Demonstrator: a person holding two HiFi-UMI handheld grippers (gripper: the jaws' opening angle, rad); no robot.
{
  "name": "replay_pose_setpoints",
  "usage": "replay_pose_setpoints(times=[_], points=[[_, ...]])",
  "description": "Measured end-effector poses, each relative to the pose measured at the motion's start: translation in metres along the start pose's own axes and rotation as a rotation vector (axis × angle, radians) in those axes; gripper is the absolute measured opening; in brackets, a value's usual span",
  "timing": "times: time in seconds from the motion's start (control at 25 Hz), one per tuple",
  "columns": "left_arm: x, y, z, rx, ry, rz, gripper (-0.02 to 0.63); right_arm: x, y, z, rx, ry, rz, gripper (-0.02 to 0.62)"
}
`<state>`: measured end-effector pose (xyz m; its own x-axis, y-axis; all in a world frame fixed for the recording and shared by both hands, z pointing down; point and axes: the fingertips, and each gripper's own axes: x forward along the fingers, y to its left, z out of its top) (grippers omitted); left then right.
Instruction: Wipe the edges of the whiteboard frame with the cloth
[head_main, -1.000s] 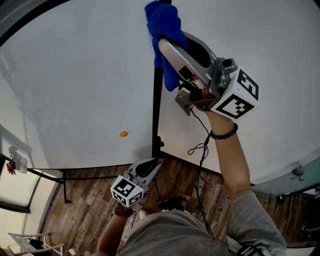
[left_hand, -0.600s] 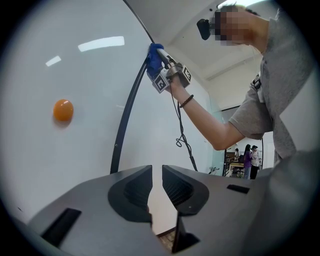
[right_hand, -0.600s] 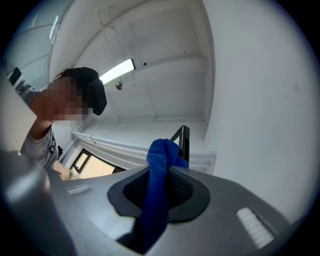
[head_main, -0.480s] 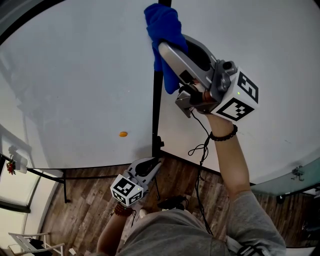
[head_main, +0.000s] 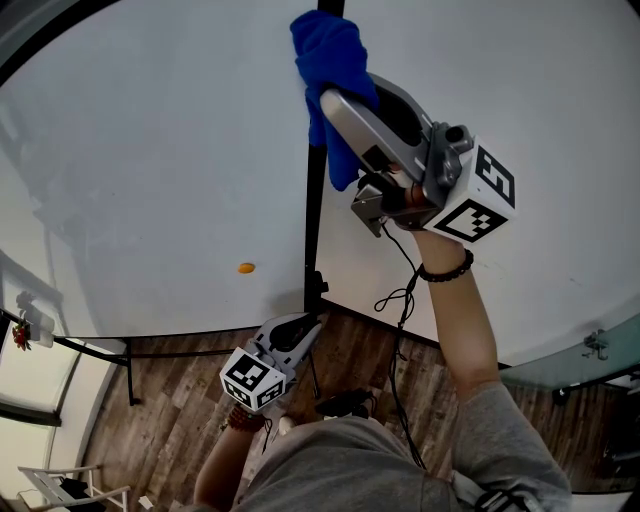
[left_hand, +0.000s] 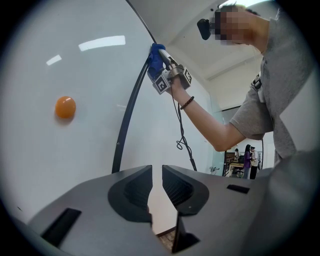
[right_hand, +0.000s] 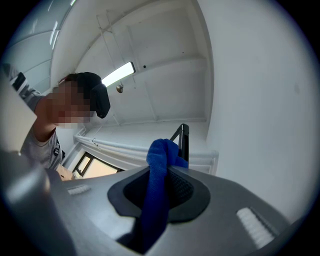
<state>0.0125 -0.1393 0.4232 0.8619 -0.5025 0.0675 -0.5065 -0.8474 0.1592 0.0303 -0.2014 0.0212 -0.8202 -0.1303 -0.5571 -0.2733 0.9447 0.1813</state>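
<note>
A blue cloth is pinched in my right gripper, raised high and pressed against the black vertical frame edge of the whiteboard. In the right gripper view the cloth hangs between the jaws, with the frame's top corner just beyond. My left gripper is held low near the frame's bottom corner, jaws close together with nothing between them. From the left gripper view I see the cloth up on the frame.
An orange round magnet sits on the whiteboard left of the frame edge. A black cable dangles from the right gripper. Wooden floor and the board's stand legs lie below. People stand far off.
The right gripper with the cloth has shifted very slightly along the frame edge. The left gripper has stayed put.
</note>
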Motion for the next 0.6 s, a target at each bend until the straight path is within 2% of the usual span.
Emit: replay_pose_setpoints(times=[0.6], points=[[-0.003, -0.002, -0.006, -0.009, 0.007, -0.002, 0.067, -0.007, 0.007, -0.013, 0.024, 0.001, -0.002, 0.077]])
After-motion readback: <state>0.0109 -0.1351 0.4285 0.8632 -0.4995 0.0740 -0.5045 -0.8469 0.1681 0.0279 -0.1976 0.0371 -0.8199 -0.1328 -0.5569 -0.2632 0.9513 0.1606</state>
